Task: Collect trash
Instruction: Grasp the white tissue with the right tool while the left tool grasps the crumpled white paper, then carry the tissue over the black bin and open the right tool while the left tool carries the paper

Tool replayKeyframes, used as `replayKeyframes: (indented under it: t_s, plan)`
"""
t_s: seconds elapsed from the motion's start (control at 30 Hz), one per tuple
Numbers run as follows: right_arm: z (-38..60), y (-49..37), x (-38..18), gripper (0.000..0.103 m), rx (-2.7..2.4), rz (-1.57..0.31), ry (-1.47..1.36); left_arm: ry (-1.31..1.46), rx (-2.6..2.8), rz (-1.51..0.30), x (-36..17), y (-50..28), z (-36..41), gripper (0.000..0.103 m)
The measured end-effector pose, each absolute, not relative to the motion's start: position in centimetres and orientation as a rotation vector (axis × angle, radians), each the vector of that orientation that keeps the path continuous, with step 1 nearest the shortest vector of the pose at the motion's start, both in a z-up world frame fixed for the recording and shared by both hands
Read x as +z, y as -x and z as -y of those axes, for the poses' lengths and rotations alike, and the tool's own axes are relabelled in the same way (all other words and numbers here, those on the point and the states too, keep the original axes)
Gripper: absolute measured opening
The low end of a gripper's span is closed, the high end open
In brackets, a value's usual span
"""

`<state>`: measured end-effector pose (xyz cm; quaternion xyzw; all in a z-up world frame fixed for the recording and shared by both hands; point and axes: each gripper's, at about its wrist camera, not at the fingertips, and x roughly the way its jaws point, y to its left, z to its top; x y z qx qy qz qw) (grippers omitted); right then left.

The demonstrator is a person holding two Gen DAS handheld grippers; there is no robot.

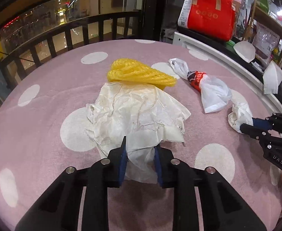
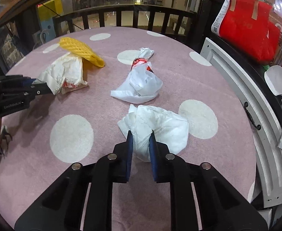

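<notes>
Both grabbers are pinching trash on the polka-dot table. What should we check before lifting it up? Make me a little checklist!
1. Left gripper shut on the crumpled paper wrapper: ok, its fingers press the near edge.
2. Right gripper shut on the white tissue wad: ok.
3. Yellow foam net free of the wrapper: not ok, it rests on the wrapper's far edge and may slide off when lifted.
4. Twisted white plastic bag clear of both grippers: ok, it lies apart on the tablecloth.
5. Grips deep enough to hold: cannot tell, only a small fold sits between each pair.
6. Trash bin within reach: cannot tell, none shows.
</notes>
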<state>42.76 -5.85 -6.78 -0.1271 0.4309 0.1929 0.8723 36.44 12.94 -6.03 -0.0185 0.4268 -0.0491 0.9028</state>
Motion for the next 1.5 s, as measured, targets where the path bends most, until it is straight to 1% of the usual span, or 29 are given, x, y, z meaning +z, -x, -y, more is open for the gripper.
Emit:
replayKeyframes:
  t_s: [0.07, 0.1, 0.13, 0.6, 1.07, 1.5]
  plan:
    - [6.2, -41.9, -6.2, 0.016, 0.413, -0.882, 0.255, 0.042, -0.102, -0.869, -5.7, -35.8, -12.8, 0.018]
    - [6.3, -41.6, -6.0, 0.016, 0.417, -0.878, 0.251, 0.045, -0.105, -0.859, -5.4, -35.3, -12.7, 0.014]
    - [6.4, -41.1, -5.7, 0.016, 0.422, -0.874, 0.244, 0.047, -0.11, -0.85, -5.1, -34.9, -12.6, 0.014]
    - [10.2, -33.6, -3.3, 0.016, 0.446, -0.808, 0.174, 0.083, -0.2, -0.72, -1.9, -27.2, -8.4, 0.014]
    - [16.1, -27.4, -3.2, 0.016, 0.403, -0.782, 0.124, 0.045, -0.283, -0.693, -1.8, -22.3, -1.9, 0.014]
    - [25.0, -22.7, -3.9, 0.016, 0.267, -0.789, 0.036, 0.048, -0.405, -0.659, -1.1, -19.0, 4.7, 0.014]
